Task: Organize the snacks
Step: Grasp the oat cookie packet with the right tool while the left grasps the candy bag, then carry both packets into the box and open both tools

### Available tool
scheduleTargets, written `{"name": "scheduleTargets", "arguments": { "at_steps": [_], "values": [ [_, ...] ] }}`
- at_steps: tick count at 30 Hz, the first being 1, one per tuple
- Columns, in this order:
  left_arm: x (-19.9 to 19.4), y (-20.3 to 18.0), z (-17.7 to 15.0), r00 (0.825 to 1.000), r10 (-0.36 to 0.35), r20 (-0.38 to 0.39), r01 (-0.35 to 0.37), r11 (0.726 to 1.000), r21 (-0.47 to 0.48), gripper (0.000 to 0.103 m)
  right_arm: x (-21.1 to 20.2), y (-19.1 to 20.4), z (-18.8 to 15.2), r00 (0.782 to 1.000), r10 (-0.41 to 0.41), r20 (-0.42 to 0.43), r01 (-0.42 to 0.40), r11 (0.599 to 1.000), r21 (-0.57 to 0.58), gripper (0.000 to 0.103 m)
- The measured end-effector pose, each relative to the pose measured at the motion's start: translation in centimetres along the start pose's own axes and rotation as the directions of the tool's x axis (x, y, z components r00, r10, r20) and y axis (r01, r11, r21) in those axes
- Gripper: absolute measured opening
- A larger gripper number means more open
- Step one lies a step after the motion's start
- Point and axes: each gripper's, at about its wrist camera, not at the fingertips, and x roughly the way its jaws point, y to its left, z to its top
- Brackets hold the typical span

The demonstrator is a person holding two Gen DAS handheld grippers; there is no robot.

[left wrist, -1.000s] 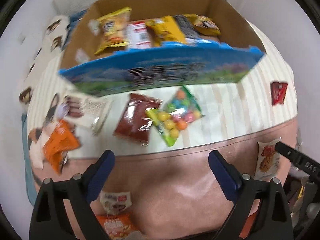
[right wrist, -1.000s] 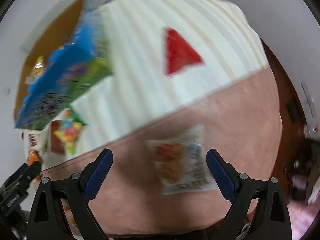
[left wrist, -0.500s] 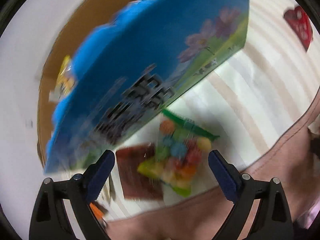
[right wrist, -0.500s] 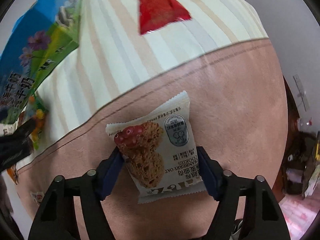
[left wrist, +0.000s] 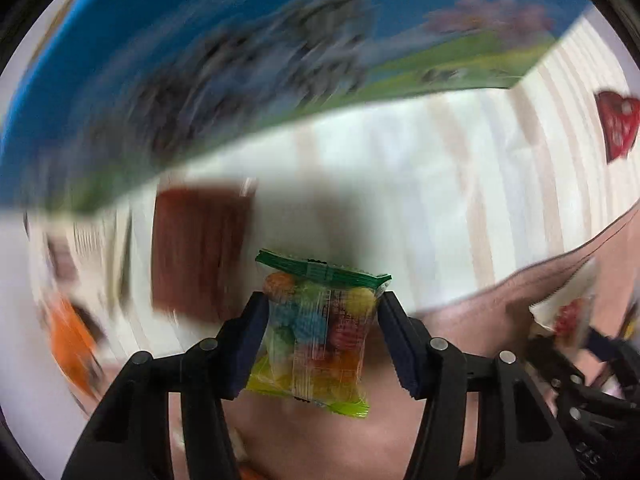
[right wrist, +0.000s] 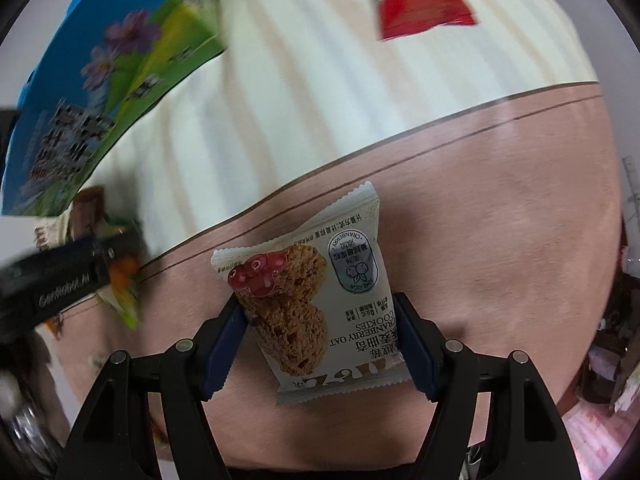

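Tools (left wrist: 320,336) (right wrist: 320,344) grip two packets: candy (left wrist: 316,332), cookies (right wrist: 320,304).

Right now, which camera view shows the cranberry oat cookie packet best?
The right wrist view: the cranberry oat cookie packet is sharp, between the right gripper pads. The left wrist view shows only its blurred corner at the right edge.

The cookie packet (right wrist: 320,304) reads "CRANBERRY OAT COOKIES"; the black tool (right wrist: 52,284) reads "GenRobot"

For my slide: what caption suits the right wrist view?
Right gripper clamps a cranberry oat cookie packet above the pink cloth.
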Motion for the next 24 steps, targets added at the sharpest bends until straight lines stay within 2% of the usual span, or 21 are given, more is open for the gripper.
{"name": "scheduleTargets", "arguments": {
  "at_steps": [3,6,9,10,12,16,22,24],
  "values": [
    [0.6,2.3,-1.7,0.996,-0.08,-0.037,0.075,0.989,-0.126,0.054,0.7,1.2,0.4,0.999,0.032,-0.035,-0.032,0.999,-0.019,0.074],
    [1.0,3.7,-2.2,0.993,-0.11,-0.041,0.101,0.979,-0.178,0.055,1.2,2.3,0.4,0.998,0.035,-0.052,-0.037,0.999,-0.039,0.074],
    [1.1,3.7,-3.2,0.993,-0.112,-0.026,0.107,0.981,-0.16,0.056,1.5,3.6,0.3,0.996,0.021,-0.088,-0.027,0.998,-0.062,0.08],
    [1.7,3.2,-2.9,0.994,-0.107,-0.021,0.103,0.984,-0.148,0.058,1.7,3.8,0.4,0.995,0.029,-0.095,-0.036,0.997,-0.068,0.086],
    [2.3,2.1,-2.9,0.996,-0.089,-0.019,0.086,0.99,-0.113,0.061,1.6,4.4,0.4,0.991,0.069,-0.112,-0.078,0.994,-0.078,0.092],
    [3.4,0.2,-3.5,0.997,-0.076,-0.013,0.075,0.995,-0.073,0.065,1.7,4.7,0.4,0.988,0.079,-0.13,-0.093,0.991,-0.098,0.092],
    [5.0,-1.1,-4.4,0.998,-0.049,-0.03,0.049,0.999,-0.003,0.065,2.3,5.4,-0.5,0.991,0.036,-0.132,-0.054,0.989,-0.14,0.092],
    [5.8,-0.8,-5.3,0.998,-0.051,-0.03,0.051,0.999,-0.016,0.065,2.4,5.4,-1.0,0.993,0.017,-0.116,-0.034,0.988,-0.15,0.092]
  ]
}}
